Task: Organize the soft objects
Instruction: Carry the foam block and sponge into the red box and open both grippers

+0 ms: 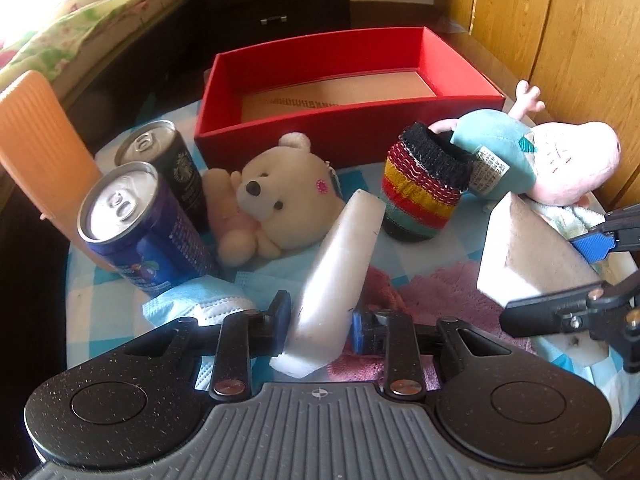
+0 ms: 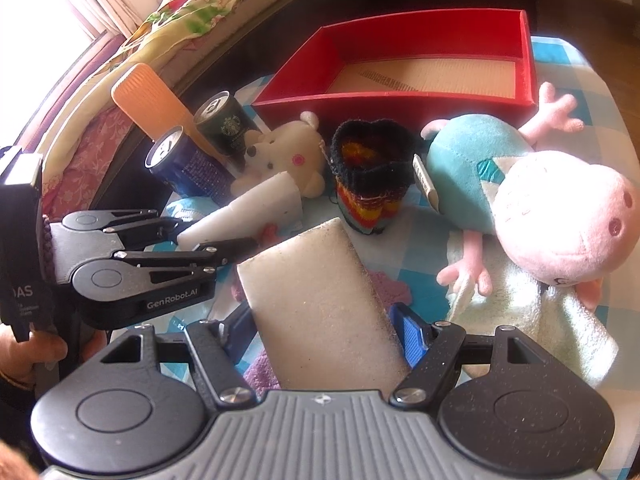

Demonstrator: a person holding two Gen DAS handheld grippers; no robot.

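Note:
My left gripper (image 1: pixel 320 322) is shut on a white foam block (image 1: pixel 340 276), held tilted above the table; that gripper and block also show in the right wrist view (image 2: pixel 240 216). My right gripper (image 2: pixel 324 332) is shut on a second white sponge block (image 2: pixel 320 308), which also shows in the left wrist view (image 1: pixel 528 256). A cream teddy bear (image 1: pixel 272 200), a striped knitted cup sleeve (image 1: pixel 424 188) and a pink pig plush (image 1: pixel 560 160) in a teal dress lie in front of an empty red box (image 1: pixel 352 128).
Two drink cans (image 1: pixel 140 224) (image 1: pixel 168 164) and an orange ribbed board (image 1: pixel 44 148) stand at the left. A blue face mask (image 1: pixel 200 300), a purple cloth (image 1: pixel 440 292) and a pale towel (image 2: pixel 560 312) lie on the checked tablecloth. A wooden wall stands at the right.

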